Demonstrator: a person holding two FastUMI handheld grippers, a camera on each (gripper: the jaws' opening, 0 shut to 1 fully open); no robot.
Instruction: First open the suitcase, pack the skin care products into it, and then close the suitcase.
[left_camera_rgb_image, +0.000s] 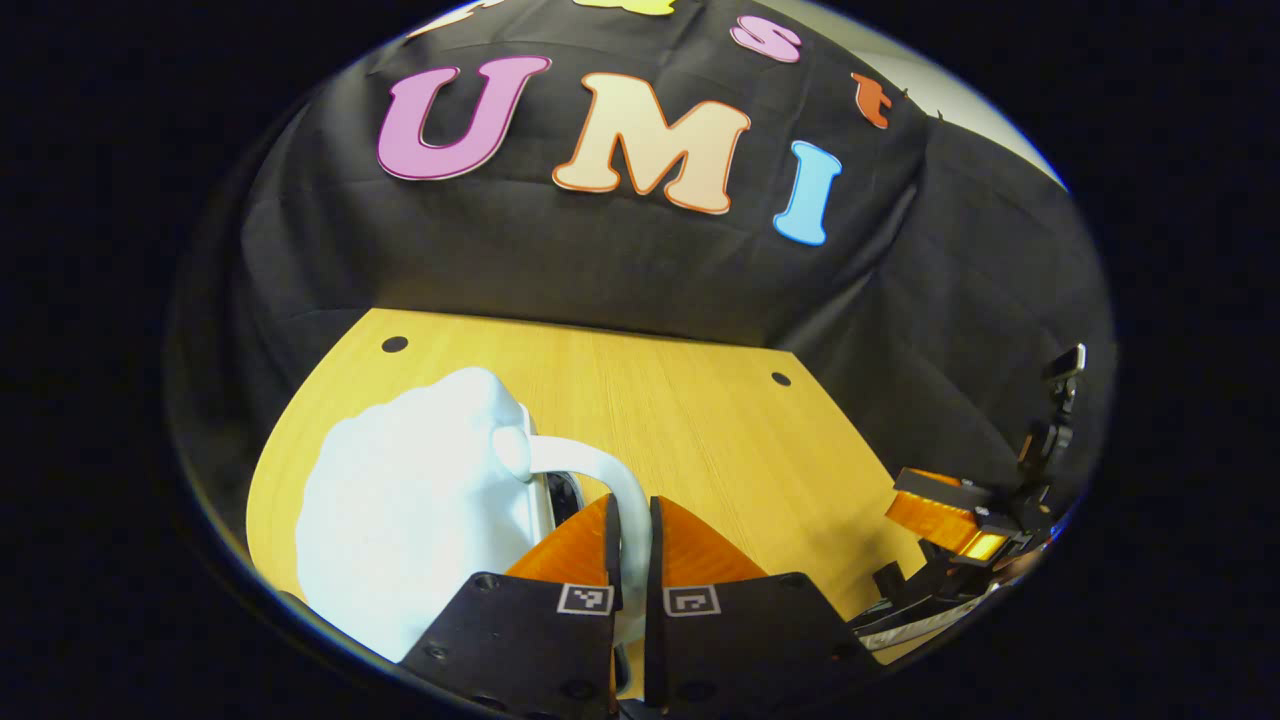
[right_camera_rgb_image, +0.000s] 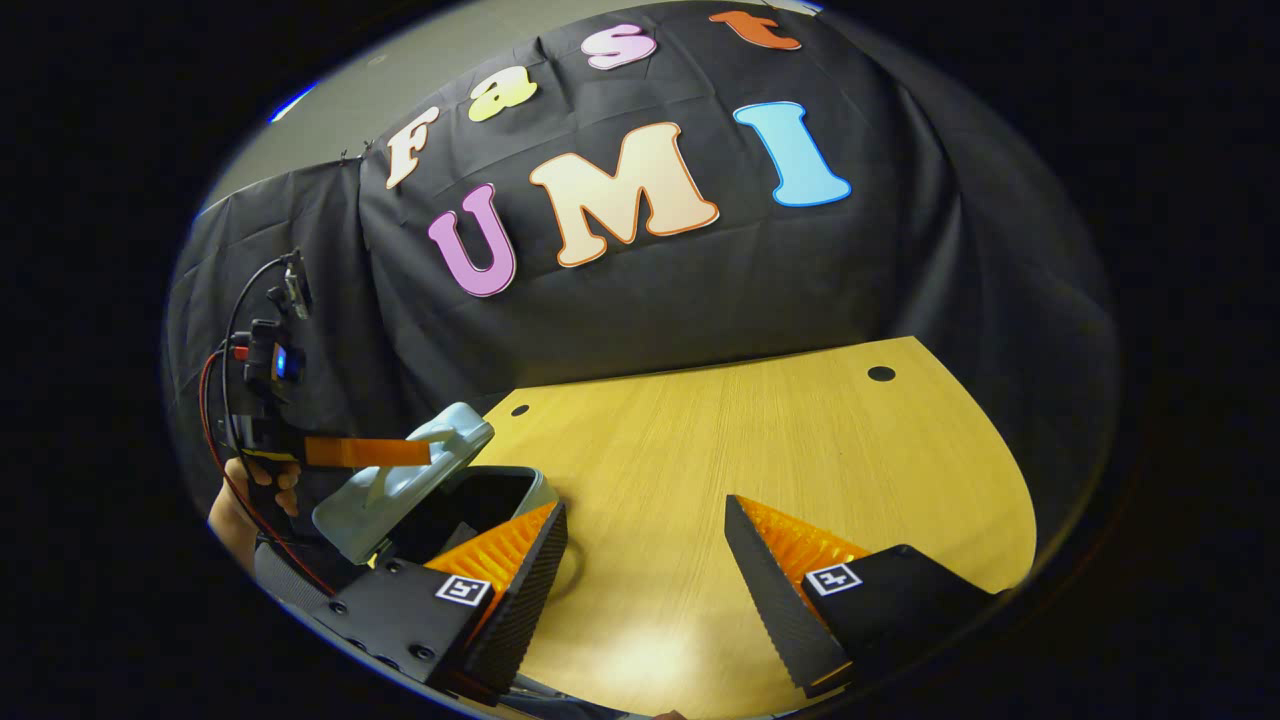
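Both fingers of the left gripper (left_camera_rgb_image: 630, 530) pinch the curved white handle (left_camera_rgb_image: 610, 480) of the pale, smooth-shelled suitcase (left_camera_rgb_image: 410, 510), whose lid (right_camera_rgb_image: 400, 480) stands partly raised over a dark interior. Right gripper (right_camera_rgb_image: 645, 540) hangs wide apart and empty over the wood-grain table (right_camera_rgb_image: 760, 440), beside the suitcase.

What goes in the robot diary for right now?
left gripper: shut on suitcase handle | lid: part raised | right gripper: open

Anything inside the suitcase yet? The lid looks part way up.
The suitcase interior is dark in the right gripper view; no product can be made out. The raised lid, held by the left tongs at its handle, and the right tongs cover much of it.
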